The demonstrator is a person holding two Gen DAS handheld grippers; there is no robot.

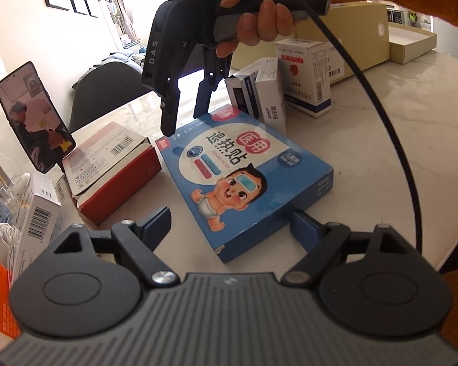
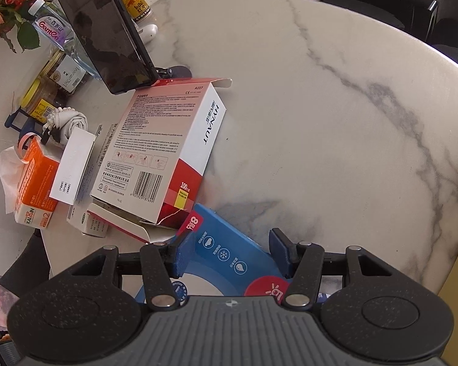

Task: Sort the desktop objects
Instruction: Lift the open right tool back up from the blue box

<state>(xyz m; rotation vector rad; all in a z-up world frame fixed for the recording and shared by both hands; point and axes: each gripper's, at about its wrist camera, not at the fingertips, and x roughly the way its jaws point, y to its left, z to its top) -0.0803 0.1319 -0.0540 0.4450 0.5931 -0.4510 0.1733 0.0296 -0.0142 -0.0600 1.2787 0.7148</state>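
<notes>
The blue cooling-patch box [image 1: 247,180] lies flat on the marble bench [image 1: 366,164], printed face up, its long axis running from the near right corner toward the far left in the left wrist view. The cartoon child on its face sits at the near end and the pink badge at the far end.

The right gripper [image 1: 184,122], held in a person's hand [image 1: 253,21], hangs point-down over the far end of the box with its jaws partly apart and nothing between them; its fingertips hover just above the far edge, and contact cannot be judged. In the right wrist view the same box [image 2: 223,250] passes under that gripper [image 2: 232,250] without the pads pressing on it. The left gripper [image 1: 230,228] stands wide apart at the near end of the box, released, its fingers flanking the near corner without touching.

Just beside the box on the left lies a red-and-white HYNAUT carton [image 2: 168,149] with an open flap, and a propped smartphone [image 1: 35,116] stands past it. Beyond the box's far end stand several white and blue medicine boxes [image 1: 259,91], upright and close together, with a taller white carton [image 1: 308,73] behind. An orange box [image 2: 35,183], bottles and a can [image 2: 136,1] crowd the far left edge. The near corner of the blue box is cut off by the right gripper body in the right wrist view.
</notes>
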